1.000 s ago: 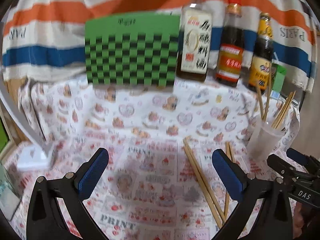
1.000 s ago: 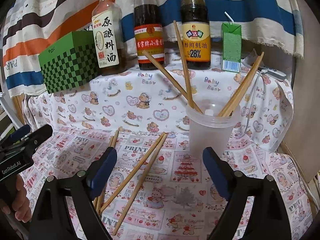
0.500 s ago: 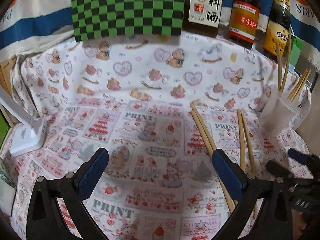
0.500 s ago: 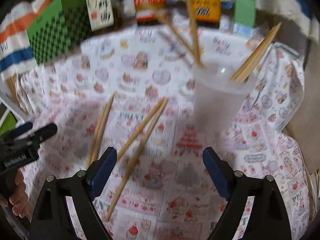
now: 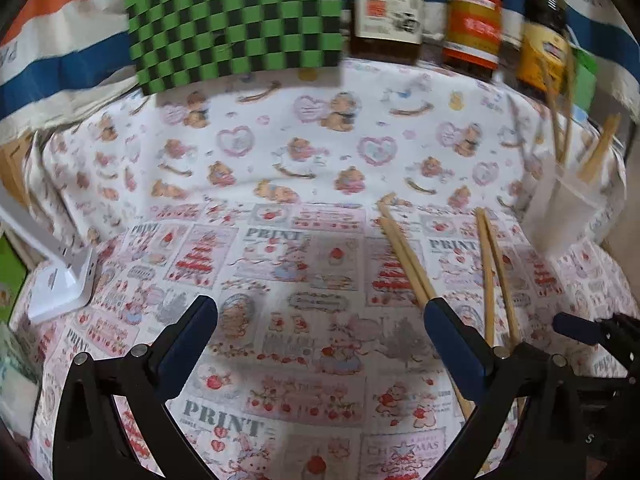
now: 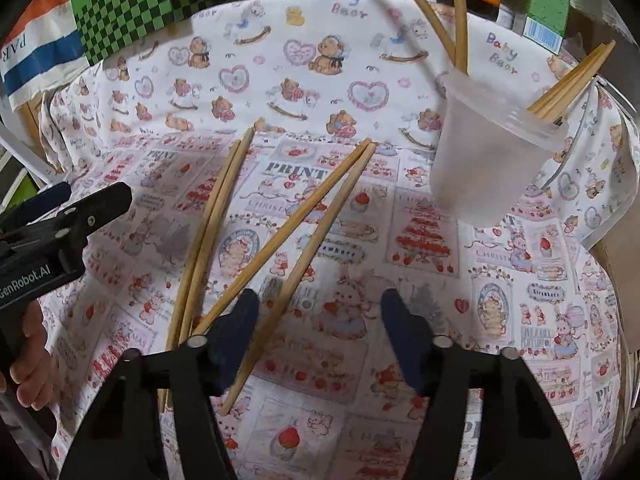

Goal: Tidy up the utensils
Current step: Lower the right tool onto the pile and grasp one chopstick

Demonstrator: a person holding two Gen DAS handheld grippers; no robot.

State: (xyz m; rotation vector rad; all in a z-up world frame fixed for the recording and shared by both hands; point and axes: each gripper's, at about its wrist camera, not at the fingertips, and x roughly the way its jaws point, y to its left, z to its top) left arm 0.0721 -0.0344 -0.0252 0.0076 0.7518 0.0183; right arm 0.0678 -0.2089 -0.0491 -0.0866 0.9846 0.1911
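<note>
Two pairs of wooden chopsticks lie on the printed cloth: a left pair (image 6: 212, 220) (image 5: 404, 256) and a right pair (image 6: 308, 216) (image 5: 494, 272). A translucent plastic cup (image 6: 480, 160) (image 5: 560, 216) at the right holds several more chopsticks. My right gripper (image 6: 320, 332) hovers over the near ends of the right pair, its jaws closing. One stick of that pair runs between them close to the left finger (image 6: 236, 332), and the pads do not press on it. My left gripper (image 5: 320, 332) is open over bare cloth, left of both pairs.
A green checkered box (image 5: 236, 24), three sauce bottles (image 5: 472, 20) and a green carton (image 6: 548, 4) line the back against a striped cloth. A white stand (image 5: 60, 280) sits at the far left. A hand (image 6: 28, 356) holds the left gripper (image 6: 88, 200).
Both grippers have tipped downward and come closer to the cloth. The right jaws have narrowed over the right pair of chopsticks. The left jaws stay wide.
</note>
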